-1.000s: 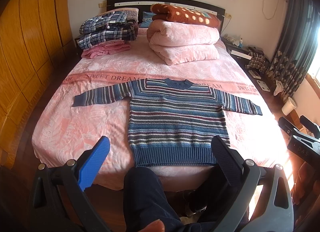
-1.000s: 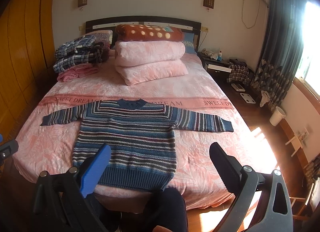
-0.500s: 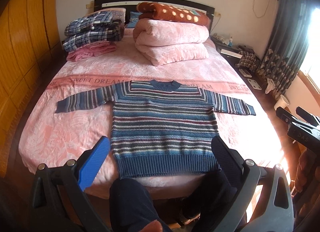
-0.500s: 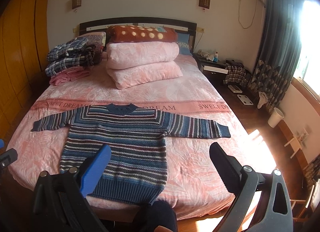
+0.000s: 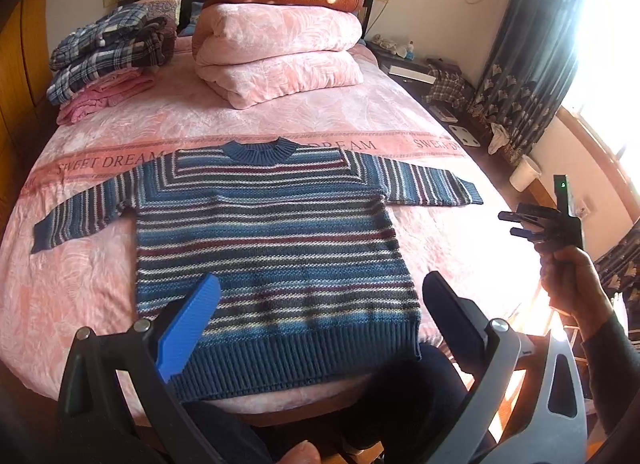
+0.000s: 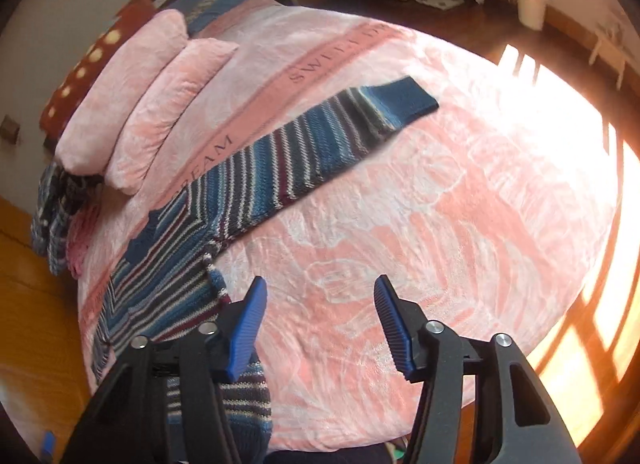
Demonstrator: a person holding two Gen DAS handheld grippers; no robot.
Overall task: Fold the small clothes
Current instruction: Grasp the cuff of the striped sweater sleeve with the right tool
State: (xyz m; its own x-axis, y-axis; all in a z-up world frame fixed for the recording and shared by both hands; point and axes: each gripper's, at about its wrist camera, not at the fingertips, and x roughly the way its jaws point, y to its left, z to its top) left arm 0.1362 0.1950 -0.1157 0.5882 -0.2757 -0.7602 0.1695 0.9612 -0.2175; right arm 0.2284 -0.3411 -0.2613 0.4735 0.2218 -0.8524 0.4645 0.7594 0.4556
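Lying flat, sleeves outspread, the blue striped knit sweater stretches beyond the left gripper's wide-open jaws; the right gripper gapes beside its edge.

Blue striped knit sweater lies flat, apparently face-up, sleeves spread, hem at the bed's foot

The left gripper hides part of the sweater's hem.

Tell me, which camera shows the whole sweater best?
The left wrist view: the sweater lies flat on the bed, collar, both sleeves and hem all visible. The right wrist view is tilted and shows only its right sleeve and one side of the body.
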